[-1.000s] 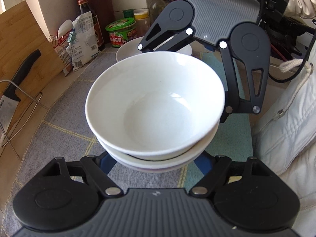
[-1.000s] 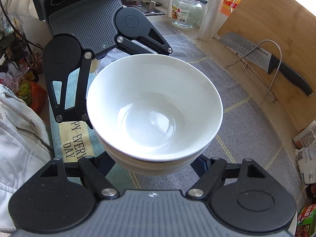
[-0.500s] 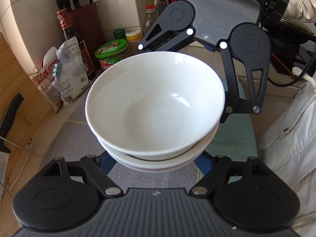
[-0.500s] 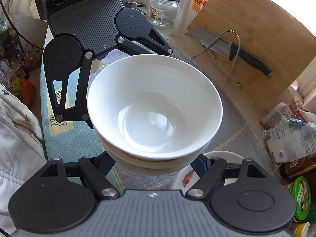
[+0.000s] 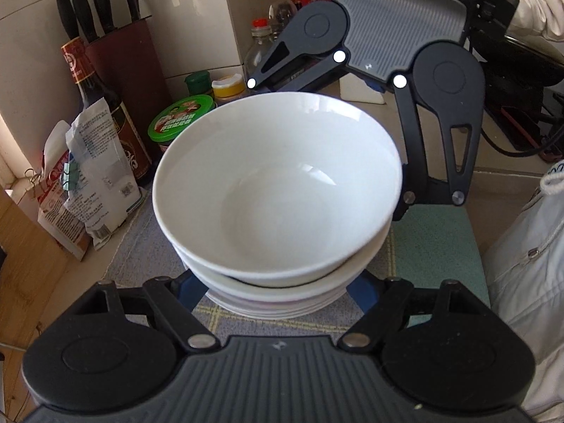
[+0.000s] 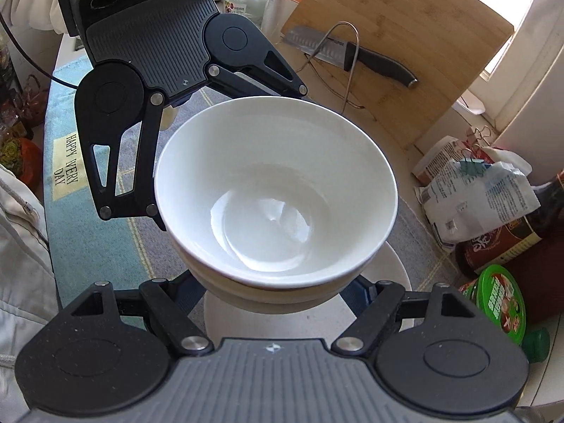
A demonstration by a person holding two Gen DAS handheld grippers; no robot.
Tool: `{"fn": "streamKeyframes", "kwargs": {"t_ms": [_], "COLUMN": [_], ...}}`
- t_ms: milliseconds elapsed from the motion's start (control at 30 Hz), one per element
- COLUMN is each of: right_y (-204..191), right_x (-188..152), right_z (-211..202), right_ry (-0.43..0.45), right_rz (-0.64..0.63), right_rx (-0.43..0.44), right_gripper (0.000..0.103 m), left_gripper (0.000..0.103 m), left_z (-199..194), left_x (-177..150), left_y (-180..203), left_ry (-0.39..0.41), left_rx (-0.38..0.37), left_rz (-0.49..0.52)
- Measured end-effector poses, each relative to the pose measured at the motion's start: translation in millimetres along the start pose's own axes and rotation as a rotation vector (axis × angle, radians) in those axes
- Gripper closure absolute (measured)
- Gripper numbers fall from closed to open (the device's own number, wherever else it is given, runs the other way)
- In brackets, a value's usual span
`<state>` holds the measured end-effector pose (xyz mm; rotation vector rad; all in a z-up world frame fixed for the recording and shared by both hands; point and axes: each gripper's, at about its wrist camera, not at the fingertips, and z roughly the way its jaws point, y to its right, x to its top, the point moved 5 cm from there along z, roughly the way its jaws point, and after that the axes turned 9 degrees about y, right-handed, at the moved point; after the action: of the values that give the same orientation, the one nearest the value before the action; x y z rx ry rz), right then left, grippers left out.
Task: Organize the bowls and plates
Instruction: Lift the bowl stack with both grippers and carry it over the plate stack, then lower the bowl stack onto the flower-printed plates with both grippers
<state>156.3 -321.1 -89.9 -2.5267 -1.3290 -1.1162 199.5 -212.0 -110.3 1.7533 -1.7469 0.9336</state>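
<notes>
Two grippers share one load: the left gripper and the right gripper each clasp the stack of white bowls from opposite sides, jaws closed against its lower walls. The stack hangs above a white plate on the checked mat, near the soy sauce bottle and green-lidded tub. Judging by this, the carrying step is nearly over; next comes lowering the bowls squarely onto the plate. Fingertips and contact points hide beneath the bowls, and how many bowls are nested is unclear.
</notes>
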Motion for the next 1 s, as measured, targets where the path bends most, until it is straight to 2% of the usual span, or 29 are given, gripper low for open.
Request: {"fn": "streamKeyframes", "kwargs": {"t_ms": [333,1000], "right_y": [17.9,36.9], "right_x": [-25.2,-43.6], "right_z": [2.3,18.2], "right_ry": [-0.012,-0.027], "right_rz": [0.03,0.056], "right_rx": [0.002,0.015], "right_gripper": [0.019,0.019], "left_gripper": [0.021,0.021], "left_z": [30.3,57.7], "left_x": [7.5,7.7], "left_y": [-4.2,-11.3], "left_ry": [-0.022,-0.064], "left_rx": [-0.019,-0.03], "left_rz": [0.002,-0.01]}}
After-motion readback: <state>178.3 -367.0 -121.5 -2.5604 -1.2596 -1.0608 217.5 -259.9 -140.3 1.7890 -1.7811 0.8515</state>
